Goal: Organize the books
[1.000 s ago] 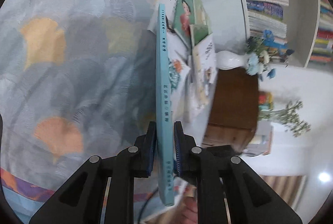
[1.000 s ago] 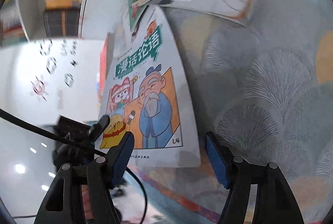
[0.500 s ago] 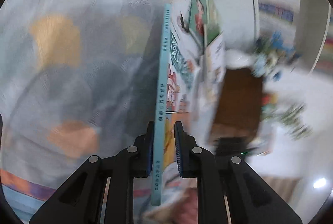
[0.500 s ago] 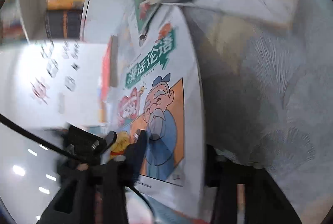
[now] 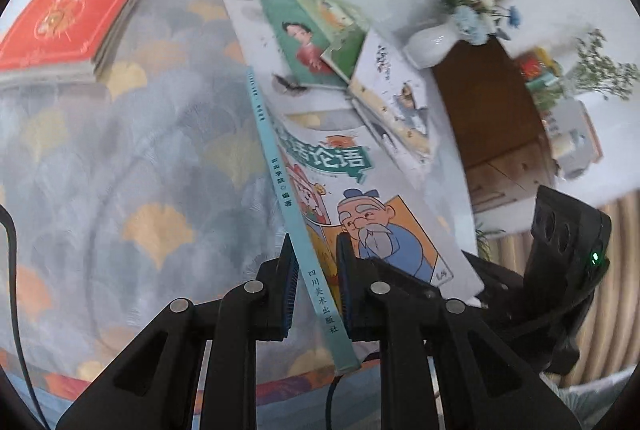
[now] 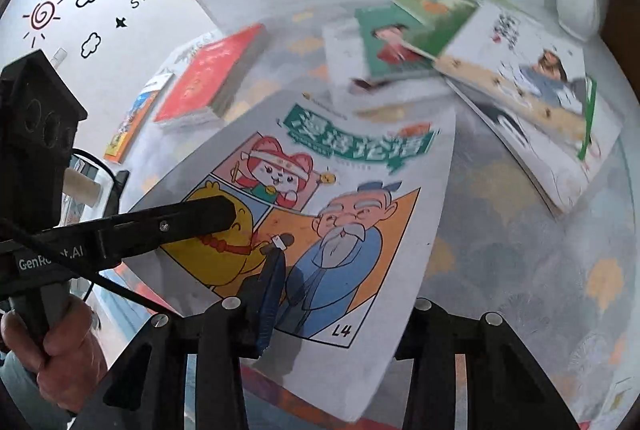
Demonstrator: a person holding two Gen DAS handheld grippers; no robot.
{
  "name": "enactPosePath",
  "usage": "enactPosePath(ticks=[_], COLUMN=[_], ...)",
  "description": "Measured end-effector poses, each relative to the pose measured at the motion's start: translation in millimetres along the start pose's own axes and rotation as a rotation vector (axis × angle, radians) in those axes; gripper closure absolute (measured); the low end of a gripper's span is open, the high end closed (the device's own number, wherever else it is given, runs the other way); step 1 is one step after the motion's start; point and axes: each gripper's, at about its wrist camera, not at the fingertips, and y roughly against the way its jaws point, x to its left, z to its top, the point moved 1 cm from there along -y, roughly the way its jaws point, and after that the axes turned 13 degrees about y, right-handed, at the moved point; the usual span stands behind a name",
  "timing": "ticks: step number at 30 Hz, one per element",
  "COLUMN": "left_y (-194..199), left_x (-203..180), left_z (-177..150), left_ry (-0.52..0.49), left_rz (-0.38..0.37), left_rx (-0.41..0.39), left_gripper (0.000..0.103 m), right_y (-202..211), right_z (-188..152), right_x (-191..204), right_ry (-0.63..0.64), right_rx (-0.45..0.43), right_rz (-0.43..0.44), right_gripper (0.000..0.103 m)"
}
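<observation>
Both tongs grip the cartoon-cover book [image 6: 344, 214]: left tongs [image 5: 316, 288] clamp its near spine end, right tongs [image 6: 340, 310] pinch its near edge, above the worktop [image 5: 120, 158].

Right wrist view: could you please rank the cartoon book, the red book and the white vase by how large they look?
1. cartoon book, though it is nearest the camera
2. red book
3. white vase, farthest away and partly cut off

Each black tool [image 5: 316, 286] carries blue ribbed pads, silver screws, a trailing black cable [image 5: 16, 310].
</observation>
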Motion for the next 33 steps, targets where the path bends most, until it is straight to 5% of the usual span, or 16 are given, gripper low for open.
enactPosePath(ticks=[4,13,21,25,33], left_y=[35,110,95,84,66], left_x=[22,109,186,216,231], left_z=[19,104,178,209,238], left_ry=[0.012,0.051,0.105,0.168,0.150], left_rz=[-0.050,-0.044,-0.004,-0.071,0.073], left_rx=[-0.038,-0.185,-0.167,-0.142,-0.118], left_gripper=[0.087,0.087,0.089,0.086,0.080], right_y=[9,-40,-136,-155,-188], right_z=[17,124,204,234,260], right_x=[27,120,170,169,162], right_ry=[0.020,0.100,0.108,0.124,0.111], right_rx=[-0.043,-0.136,-0.053,-0.041,0.029], right_rz=[0.000,0.030,-0.036,-0.071,-0.106], right_gripper=[0.062,0.060,0.060,0.060,0.060])
